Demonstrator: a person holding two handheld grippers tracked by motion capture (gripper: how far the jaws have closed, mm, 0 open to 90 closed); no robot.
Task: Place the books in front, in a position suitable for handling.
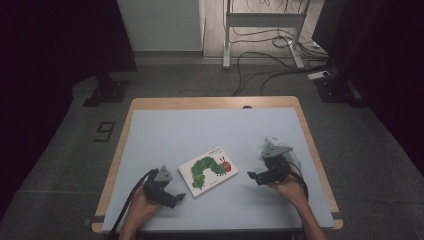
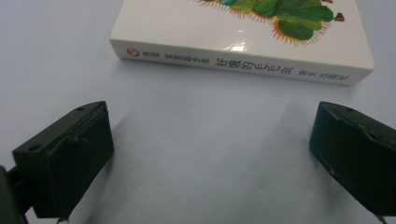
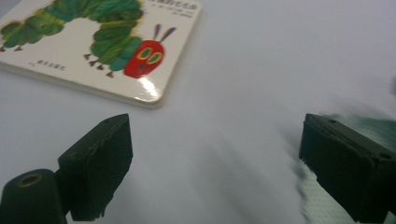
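White and glossy, the board book (image 1: 208, 170) lies flat on the pale blue bench (image 1: 200, 130), a little left of the middle and close to the person's edge. Its cover shows a green caterpillar with a red head. In the high view the book is turned at an angle: its long axis runs from the near left up to the far right, and the red head sits at the right end.

The left claw (image 1: 175, 196) rests low on the bench just beside the near left corner of the book, not touching it. Its jaws stand wide apart and hold nothing. In the left gripper view the spine with printed letters (image 2: 243, 63) lies straight ahead of this claw, across the way it looks, with bare bench between the jaws and the book.

The right claw (image 1: 255, 176) is to the right of the book, near but with a clear gap, and its jaws also stand wide apart and empty. In the right gripper view the rounded corner by the red head (image 3: 149, 95) is ahead and to the left of the jaws. A pale greenish thing (image 1: 280, 150) lies behind the right hand; I cannot tell what it is.

I judge that the left claw is the nearer one, and it faces the spine squarely. A grasp from there would take the thick spine side; the right claw would first need to turn toward the corner.
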